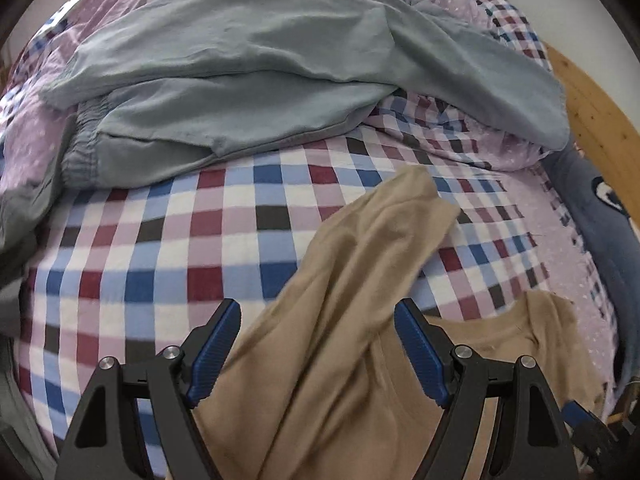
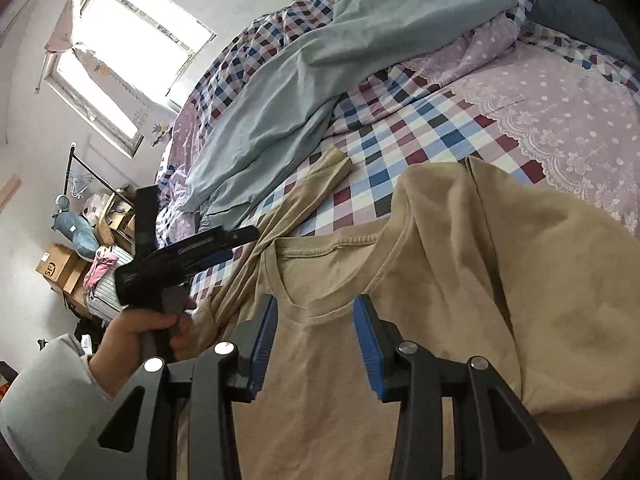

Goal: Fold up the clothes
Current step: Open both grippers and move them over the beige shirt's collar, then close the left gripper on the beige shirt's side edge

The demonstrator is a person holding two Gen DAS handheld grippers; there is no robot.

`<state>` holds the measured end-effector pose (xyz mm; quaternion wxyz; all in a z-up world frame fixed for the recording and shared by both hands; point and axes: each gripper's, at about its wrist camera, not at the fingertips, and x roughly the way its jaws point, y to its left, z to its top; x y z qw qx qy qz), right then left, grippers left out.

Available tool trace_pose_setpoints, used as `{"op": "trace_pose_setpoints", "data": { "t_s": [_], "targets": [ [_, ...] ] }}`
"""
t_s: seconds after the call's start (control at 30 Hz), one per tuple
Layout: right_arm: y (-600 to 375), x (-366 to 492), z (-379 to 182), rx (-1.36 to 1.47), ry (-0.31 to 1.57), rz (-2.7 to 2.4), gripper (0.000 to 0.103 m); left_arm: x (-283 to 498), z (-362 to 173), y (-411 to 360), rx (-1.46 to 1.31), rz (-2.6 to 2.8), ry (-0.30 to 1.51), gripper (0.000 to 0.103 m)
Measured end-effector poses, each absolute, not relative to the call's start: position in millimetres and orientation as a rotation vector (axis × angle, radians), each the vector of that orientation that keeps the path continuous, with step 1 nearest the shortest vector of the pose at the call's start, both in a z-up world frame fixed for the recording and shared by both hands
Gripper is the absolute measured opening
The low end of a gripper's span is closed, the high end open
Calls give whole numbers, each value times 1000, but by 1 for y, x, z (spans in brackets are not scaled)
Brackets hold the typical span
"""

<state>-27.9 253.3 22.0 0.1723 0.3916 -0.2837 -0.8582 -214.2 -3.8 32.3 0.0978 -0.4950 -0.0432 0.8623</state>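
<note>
A: Where's the shirt?

B: I see the tan T-shirt (image 2: 460, 280) lying on the bed (image 1: 160, 248), on the checked sheet, collar toward my right gripper (image 2: 316, 344). One sleeve (image 1: 384, 232) stretches out past the left gripper (image 1: 318, 352).

A: Fingers?

B: Both pairs spread wide, gripping nothing. Left fingers (image 1: 216, 352) straddle the sleeve from above; I can't tell if they touch it. Right ones sit either side of the neckline.

A: Anything else?

B: Grey-green trousers (image 1: 248, 60) lie further up the bed. A hand (image 2: 156, 328) holds the left gripper.

Checked bed cover (image 1: 160, 264); tan shirt (image 1: 352, 320), grey-green trousers (image 1: 240, 60) lying on it
</note>
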Motion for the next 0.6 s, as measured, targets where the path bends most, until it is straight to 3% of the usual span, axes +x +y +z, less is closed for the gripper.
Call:
{"op": "trace_pose_setpoints", "data": {
  "t_s": [0.2,0.37,0.4,0.6],
  "targets": [
    [249,-27,22,1112,-804,-2424,43,-235,20,8,-1522,2545,-39,60],
    [246,-28,20,1124,-798,-2419,43,-237,18,2,-1517,2594,-50,22],
    [245,-29,19,1127,-797,-2419,43,-234,25,-6,-1495,2618,-77,4],
    [244,-28,23,1121,-779,-2420,43,-213,66,-52,-1354,2751,-241,4]
  ]
}}
